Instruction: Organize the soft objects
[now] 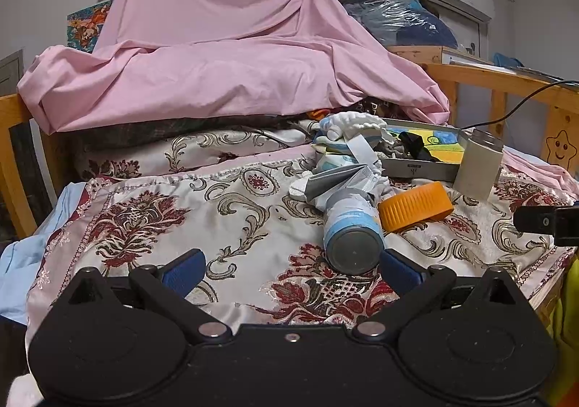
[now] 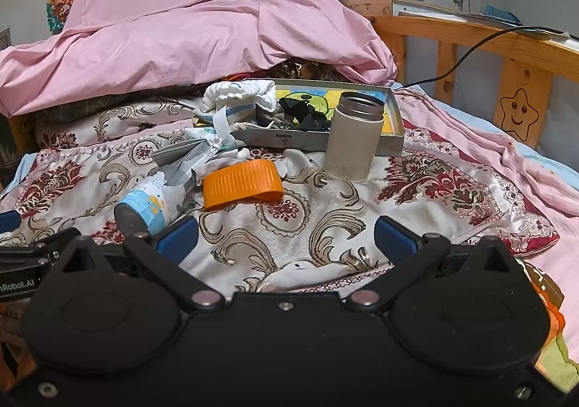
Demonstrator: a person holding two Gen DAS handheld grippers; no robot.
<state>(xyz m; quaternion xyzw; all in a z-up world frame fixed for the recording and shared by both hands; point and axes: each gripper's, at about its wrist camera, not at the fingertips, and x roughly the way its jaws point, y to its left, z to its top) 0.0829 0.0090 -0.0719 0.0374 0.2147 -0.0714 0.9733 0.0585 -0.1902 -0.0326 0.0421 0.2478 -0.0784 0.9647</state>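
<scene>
On the patterned bedspread, the left gripper hovers low at the near edge with its 2 blue-padded fingers spread wide and nothing between them. Just beyond its right finger lies a rolled bundle of soft white and light-blue cloth with grey ends; its long axis runs near to far, the round grey end facing the camera and the loose, crumpled end pointing away toward the tray. In the right wrist view the same bundle sits at the near left, tilted so its far end leans right. Past it, a folded grey and white piece fans open, and a heap of white cloth drapes over the tray's left end.

An orange lid lies on its side just right of the bundle, open face down and toward the camera. The shallow grey metal tray sits farther back, holding a colourful picture bottom, some dark crumpled items (too tangled to identify) and part of the white cloth. A beige cylindrical jar stands upright against the tray's near wall, mouth open.

The right gripper hangs over the bedspread at near centre, its fingers parted wide and empty. A big pink sheet is piled at the far side.
</scene>
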